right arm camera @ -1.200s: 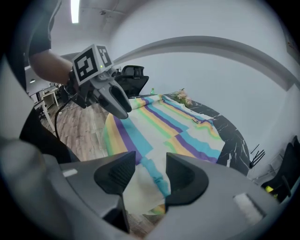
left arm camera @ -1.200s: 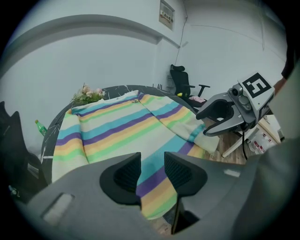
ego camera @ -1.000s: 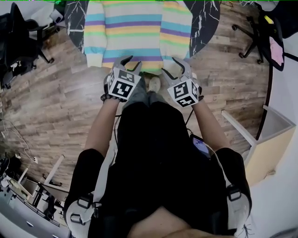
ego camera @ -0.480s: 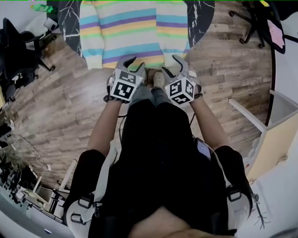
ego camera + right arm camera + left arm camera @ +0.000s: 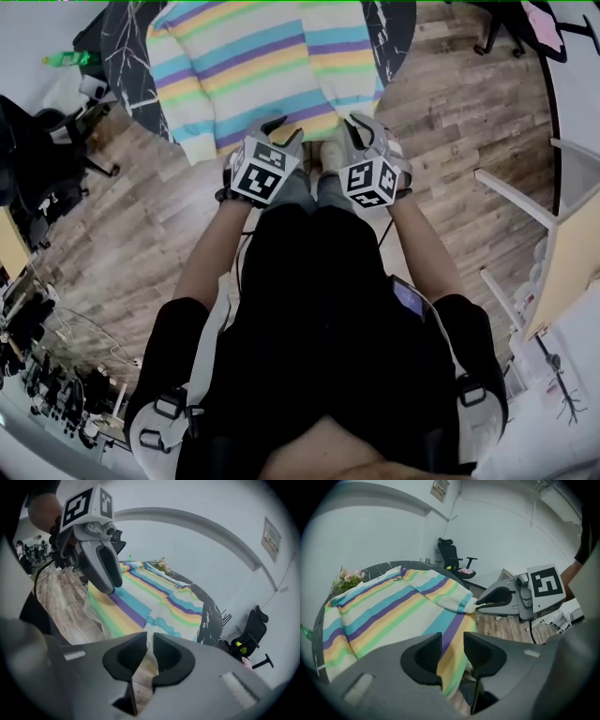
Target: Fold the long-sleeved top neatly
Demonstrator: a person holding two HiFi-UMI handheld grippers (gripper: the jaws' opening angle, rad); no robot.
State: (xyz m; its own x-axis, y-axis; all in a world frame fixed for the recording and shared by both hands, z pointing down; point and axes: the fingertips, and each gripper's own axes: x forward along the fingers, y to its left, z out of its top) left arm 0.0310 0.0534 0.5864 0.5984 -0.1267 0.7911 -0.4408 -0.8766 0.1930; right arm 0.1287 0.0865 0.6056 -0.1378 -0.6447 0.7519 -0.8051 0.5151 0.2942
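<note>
Two grips are on the near hem of the striped top, which lies spread on the dark table with that hem hanging over the edge toward you.

On the left, your left gripper has its jaws drawn narrow on the hem, and cloth fills the gap between them. On the right, your right gripper has just been closing its jaws, and they now pinch only a thin fold at the hem's edge.

The right bite looks like the weak one. With so little cloth in it, a quick lift could let the hem slide out and leave one corner behind. If one hand rises ahead of the other, the fold will probably skew. If you pull toward yourself instead of up and over, the overhanging top may drag off the table. A sleeve cuff lies close to the right gripper and could bunch under the fold.
</note>
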